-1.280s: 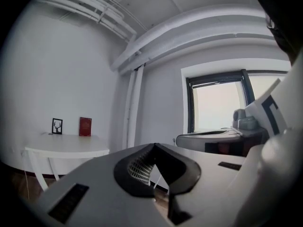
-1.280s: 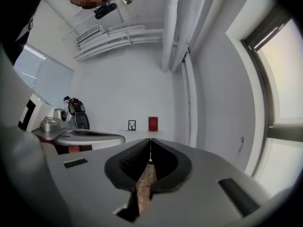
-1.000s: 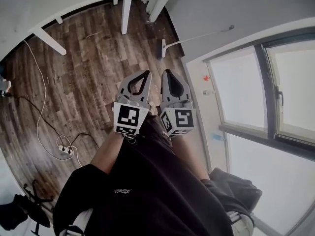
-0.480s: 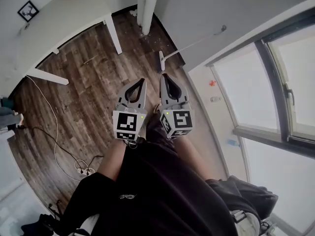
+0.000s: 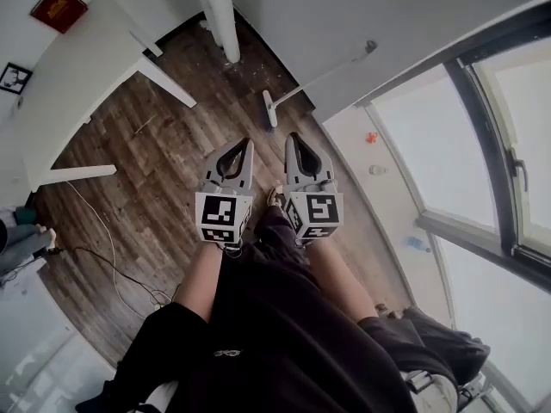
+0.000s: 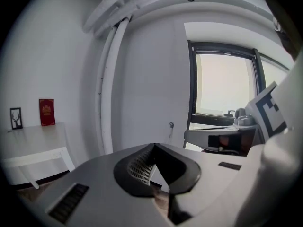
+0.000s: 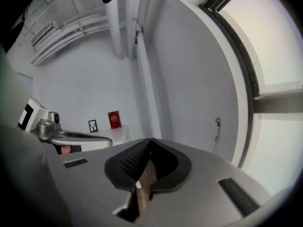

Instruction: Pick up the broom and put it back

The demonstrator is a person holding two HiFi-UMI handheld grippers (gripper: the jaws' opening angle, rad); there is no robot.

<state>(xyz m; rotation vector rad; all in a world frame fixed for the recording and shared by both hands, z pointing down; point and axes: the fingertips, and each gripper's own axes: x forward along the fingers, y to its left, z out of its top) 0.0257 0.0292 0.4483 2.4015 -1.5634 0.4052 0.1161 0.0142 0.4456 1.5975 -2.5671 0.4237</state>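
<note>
Wood floor lies open from left gripper and right gripper — fingers closed, empty — to the broom by the wall.

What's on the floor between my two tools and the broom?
Nothing. The head view shows only bare wood floor between the left tool, the right tool and the broom.

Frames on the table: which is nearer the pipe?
The red frame; the black frame stands further along the table, away from the pipe.
</note>
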